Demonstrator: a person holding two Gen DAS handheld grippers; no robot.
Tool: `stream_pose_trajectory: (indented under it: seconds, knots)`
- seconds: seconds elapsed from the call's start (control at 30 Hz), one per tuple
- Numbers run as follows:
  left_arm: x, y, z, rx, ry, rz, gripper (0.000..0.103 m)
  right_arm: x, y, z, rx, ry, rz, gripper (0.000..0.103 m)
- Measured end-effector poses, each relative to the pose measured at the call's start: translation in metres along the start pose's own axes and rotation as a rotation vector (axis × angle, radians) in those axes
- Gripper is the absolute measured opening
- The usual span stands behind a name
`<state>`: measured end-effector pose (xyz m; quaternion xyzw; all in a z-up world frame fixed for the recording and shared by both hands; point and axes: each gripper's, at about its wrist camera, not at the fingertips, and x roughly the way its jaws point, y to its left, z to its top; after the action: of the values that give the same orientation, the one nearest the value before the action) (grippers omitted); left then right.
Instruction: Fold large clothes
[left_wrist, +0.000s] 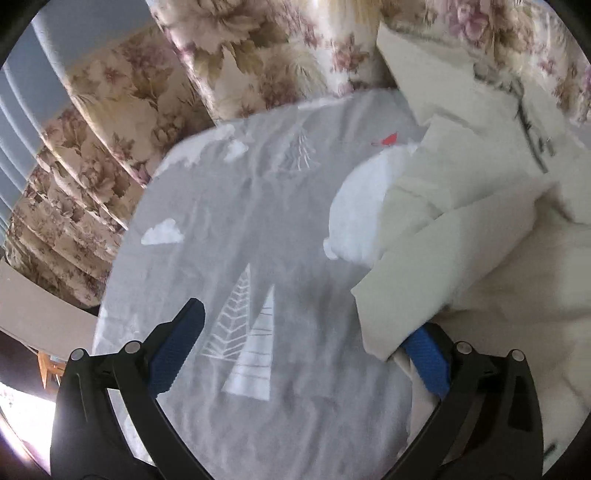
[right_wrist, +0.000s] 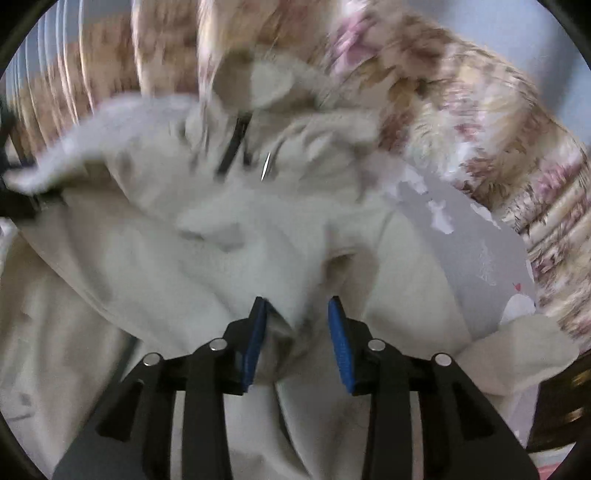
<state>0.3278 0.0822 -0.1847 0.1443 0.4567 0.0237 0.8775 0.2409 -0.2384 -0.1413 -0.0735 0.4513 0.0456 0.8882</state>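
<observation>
A large cream-white zip jacket (left_wrist: 480, 229) lies bunched on the right of a grey bedsheet (left_wrist: 251, 206) printed with white trees and clouds. My left gripper (left_wrist: 306, 339) is wide open; its right finger (left_wrist: 428, 362) sits under the jacket's near edge, its left finger (left_wrist: 177, 347) over bare sheet. In the right wrist view the jacket (right_wrist: 184, 236) fills the frame, its dark zipper (right_wrist: 232, 147) at the top. My right gripper (right_wrist: 297, 332) is open, with a fold of the fabric lying between the blue pads, not pinched.
Floral curtains (left_wrist: 122, 122) hang behind the bed, and show in the right wrist view (right_wrist: 461, 110) too. The sheet's left edge (left_wrist: 110, 280) drops off toward the floor. A strip of grey sheet (right_wrist: 472, 236) shows right of the jacket.
</observation>
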Motion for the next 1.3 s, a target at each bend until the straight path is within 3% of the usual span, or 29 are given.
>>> stream_pose_trajectory:
  seconds: [0.1, 0.17, 0.3, 0.4, 0.53, 0.73, 0.8, 0.87, 0.9, 1.0, 1.1, 1.3]
  knots:
    - [-0.027, 0.001, 0.004, 0.003, -0.052, -0.035, 0.1, -0.043, -0.052, -0.003, 0.118, -0.076, -0.036, 0.046]
    - [-0.037, -0.002, 0.009, 0.001, -0.063, -0.062, 0.1, -0.071, -0.102, -0.011, 0.214, -0.106, -0.13, 0.052]
    - [-0.058, -0.008, 0.015, -0.021, -0.082, -0.206, 0.1, -0.101, -0.194, -0.036, 0.434, -0.115, -0.249, 0.057]
    - [-0.067, -0.014, 0.019, -0.024, -0.103, -0.249, 0.1, -0.107, -0.259, -0.058, 0.617, -0.099, -0.257, 0.061]
    - [-0.07, -0.025, 0.022, -0.003, -0.114, -0.215, 0.1, -0.085, -0.319, -0.089, 0.865, -0.058, -0.2, 0.062]
    - [-0.066, -0.039, 0.026, 0.031, -0.098, -0.187, 0.1, -0.015, -0.333, -0.111, 1.029, 0.043, -0.079, 0.061]
    - [-0.064, -0.042, 0.027, 0.038, -0.09, -0.172, 0.1, -0.001, -0.33, -0.115, 1.036, 0.021, -0.046, 0.051]
    - [-0.066, -0.042, 0.026, 0.04, -0.086, -0.173, 0.1, 0.004, -0.325, -0.109, 0.958, -0.012, -0.085, 0.018]
    - [-0.067, -0.042, 0.025, 0.044, -0.088, -0.166, 0.1, 0.0, -0.323, -0.105, 0.912, -0.023, -0.122, 0.015]
    - [-0.072, -0.04, 0.02, 0.063, -0.102, -0.125, 0.1, -0.036, -0.332, -0.101, 0.852, -0.083, -0.227, 0.01]
    - [-0.072, -0.035, 0.018, 0.054, -0.101, -0.115, 0.1, -0.086, -0.346, -0.1, 0.789, -0.118, -0.386, 0.009]
    - [-0.069, -0.029, 0.018, 0.003, -0.092, -0.172, 0.1, -0.14, -0.328, -0.083, 0.68, -0.246, -0.421, 0.008]
